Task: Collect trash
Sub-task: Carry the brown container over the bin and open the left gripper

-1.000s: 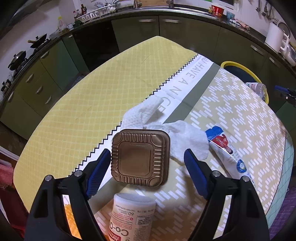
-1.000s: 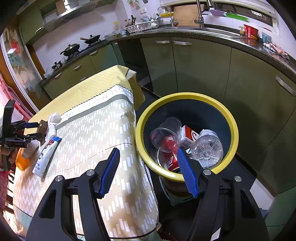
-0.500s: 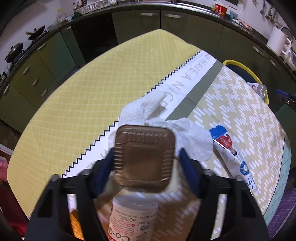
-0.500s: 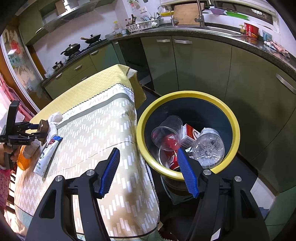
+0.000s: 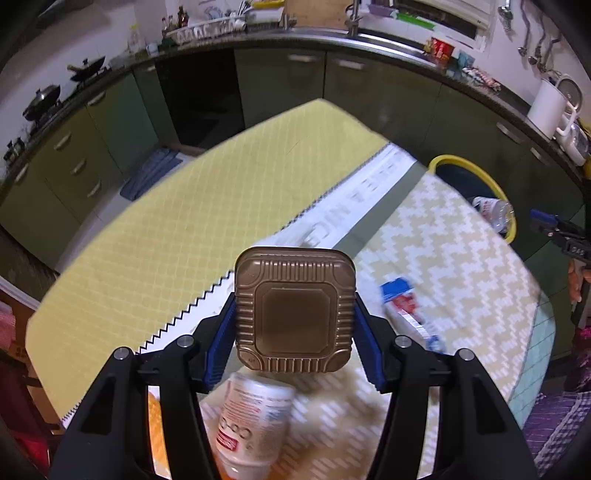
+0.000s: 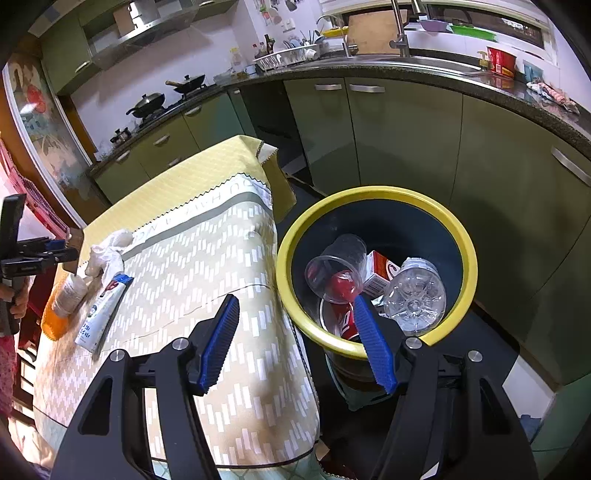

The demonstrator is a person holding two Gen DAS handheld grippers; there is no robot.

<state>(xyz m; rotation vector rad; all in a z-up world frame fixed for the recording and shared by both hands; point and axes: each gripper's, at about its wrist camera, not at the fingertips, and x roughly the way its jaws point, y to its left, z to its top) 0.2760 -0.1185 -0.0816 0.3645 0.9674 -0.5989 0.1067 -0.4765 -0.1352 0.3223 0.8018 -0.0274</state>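
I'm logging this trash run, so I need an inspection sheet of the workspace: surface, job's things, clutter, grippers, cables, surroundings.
Surface: table under a yellow and beige patterned cloth.
Job's things: brown ribbed square foil tray; yellow-rimmed dark trash bin holding a clear plastic cup and clear bottle.
Clutter: crumpled white paper towel, toothpaste tube, white pill bottle.
Grippers: left gripper shut on the tray; right gripper open, jaws empty, near the bin.
Cables: nothing seen.
Surroundings: green kitchen cabinets.

place: home kitchen | evidence: green cabinets (image 6: 402, 129), stove pans (image 6: 147, 100), sink tap (image 6: 400, 33)
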